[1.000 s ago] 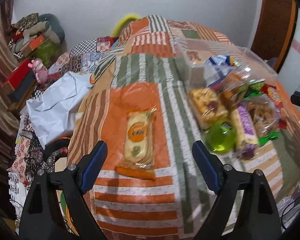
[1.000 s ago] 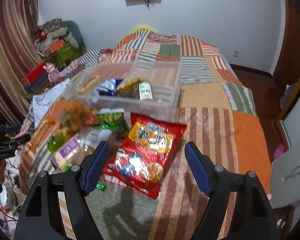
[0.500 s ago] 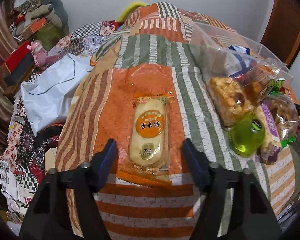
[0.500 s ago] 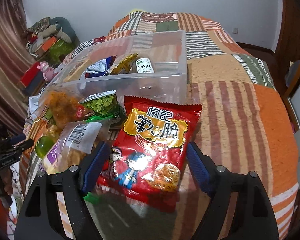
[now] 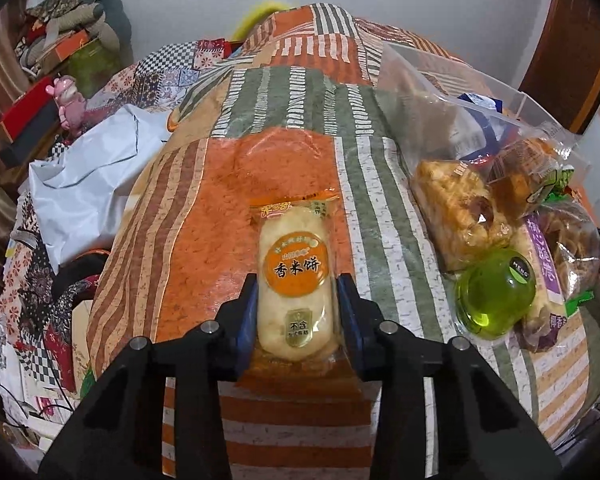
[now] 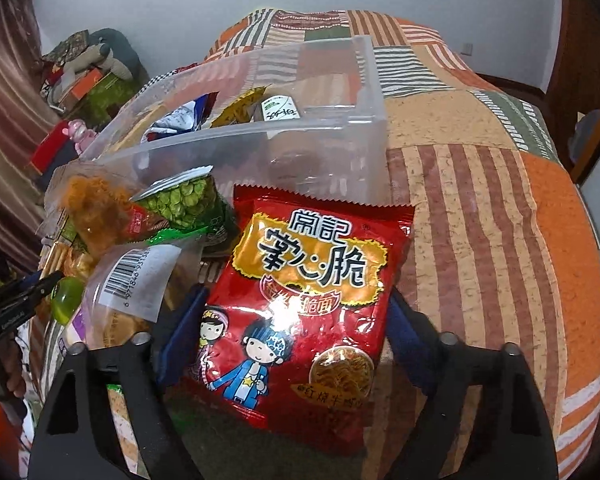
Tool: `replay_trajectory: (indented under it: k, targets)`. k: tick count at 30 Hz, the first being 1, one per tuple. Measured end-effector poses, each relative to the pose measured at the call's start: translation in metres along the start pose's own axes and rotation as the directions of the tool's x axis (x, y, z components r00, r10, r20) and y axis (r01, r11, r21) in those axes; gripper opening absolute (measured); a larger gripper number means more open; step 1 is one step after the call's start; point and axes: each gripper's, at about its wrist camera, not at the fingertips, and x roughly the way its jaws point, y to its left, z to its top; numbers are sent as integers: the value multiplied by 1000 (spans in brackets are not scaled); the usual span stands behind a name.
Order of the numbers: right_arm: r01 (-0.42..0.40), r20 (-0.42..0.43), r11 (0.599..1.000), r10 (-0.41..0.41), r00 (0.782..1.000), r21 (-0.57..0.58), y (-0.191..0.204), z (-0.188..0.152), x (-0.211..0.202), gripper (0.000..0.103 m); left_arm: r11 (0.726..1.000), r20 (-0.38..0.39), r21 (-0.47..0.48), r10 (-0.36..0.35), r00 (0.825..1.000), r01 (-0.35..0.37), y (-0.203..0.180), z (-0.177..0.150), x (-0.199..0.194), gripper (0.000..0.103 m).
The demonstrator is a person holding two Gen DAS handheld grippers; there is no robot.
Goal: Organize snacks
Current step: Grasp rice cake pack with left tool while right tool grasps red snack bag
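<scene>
The left hand-held gripper, jaws just closed, pinches the rice cake lying on the bed, while the right hand-held gripper, narrowing, straddles the red packet before the bin, probably for binning.

Open quilt left of rice cracker pack, clear passage; right side crowded by snack pile; clear bin walls off beyond

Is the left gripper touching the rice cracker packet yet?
Touching. The left wrist view shows the left gripper with both blue pads pressed against the rice cracker packet.
</scene>
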Motion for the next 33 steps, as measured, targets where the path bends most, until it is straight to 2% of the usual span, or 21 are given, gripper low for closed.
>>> replay_trajectory:
  k: [4,6,11,13,23,33]
  targets:
    - [15,16,999,-15,1000,-30,4,-3,-3,75,1000,0,5,-3,1000,3,-2,-2,-5,37]
    - [30,28,998,-29,999,-50,7,-3,-6,70,1000,3,6,-4,1000,4,-3,-2,-8,37]
    - [37,46,997,-35,998,-62,5,-4,-13,69,1000,12,7,-16,1000,16,-6,0,-16,37]
    - [40,48,997,-37,998,-64,2,-3,-16,64,1000,25,9,-12,1000,12,-9,2,-21,37]
    - [25,112,999,-20,993,-45,-4,-1,-43,64,999,93,21,-36,995,34,-24,18,-54,36]
    - [29,222,997,-14,975,-68,0,15,-73,64,996,154,75,-51,987,39,-48,45,-76,36]
